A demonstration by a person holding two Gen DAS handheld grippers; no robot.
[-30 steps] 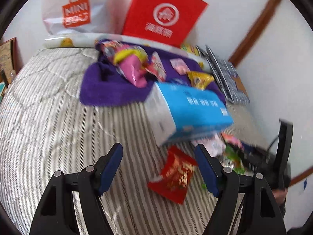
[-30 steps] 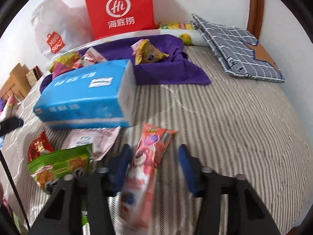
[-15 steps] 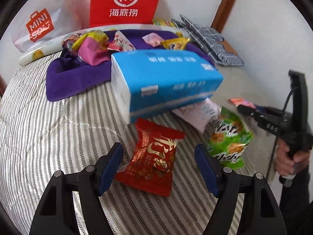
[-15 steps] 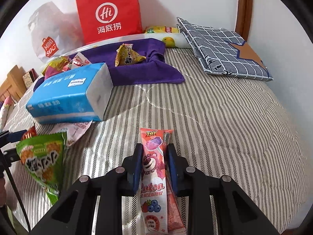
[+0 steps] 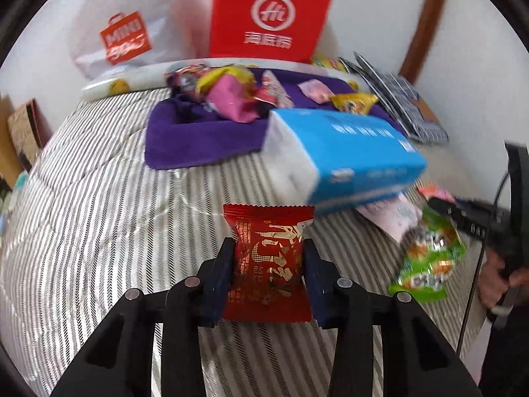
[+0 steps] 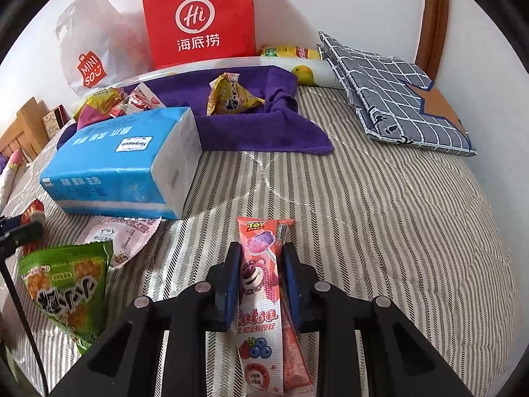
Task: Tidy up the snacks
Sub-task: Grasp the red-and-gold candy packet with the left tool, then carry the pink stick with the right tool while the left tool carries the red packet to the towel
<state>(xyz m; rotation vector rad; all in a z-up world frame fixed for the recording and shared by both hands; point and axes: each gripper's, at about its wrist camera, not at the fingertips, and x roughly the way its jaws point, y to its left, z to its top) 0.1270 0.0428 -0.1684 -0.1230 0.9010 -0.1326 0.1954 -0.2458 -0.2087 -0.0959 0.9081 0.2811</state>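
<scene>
A red foil snack packet (image 5: pixel 268 231) sits between the blue pads of my left gripper (image 5: pixel 268 258), just above the striped bed cover (image 5: pixel 99 231). Its jaws are closing and the pads pinch the packet's sides. My right gripper (image 6: pixel 261 274) is shut on a long pink lollipop packet (image 6: pixel 259 317) that points forward over the bed. Several more snacks lie heaped on a purple towel (image 6: pixel 258 132) at the back. A green snack bag (image 6: pixel 66 287) and a pale pink wrapper (image 6: pixel 122 235) lie flat in front of the blue tissue pack (image 6: pixel 122 162).
A red paper bag (image 6: pixel 198 16) and a white plastic bag (image 6: pixel 89 53) lean on the wall behind the towel. A folded grey checked cloth (image 6: pixel 396 92) lies at the back right. A person's hand (image 5: pixel 499 274) grips the right tool at the left view's edge.
The left gripper swung over the red packet, sank and closed its jaws on it. The right gripper closed on the pink lollipop packet and has held still since.
</scene>
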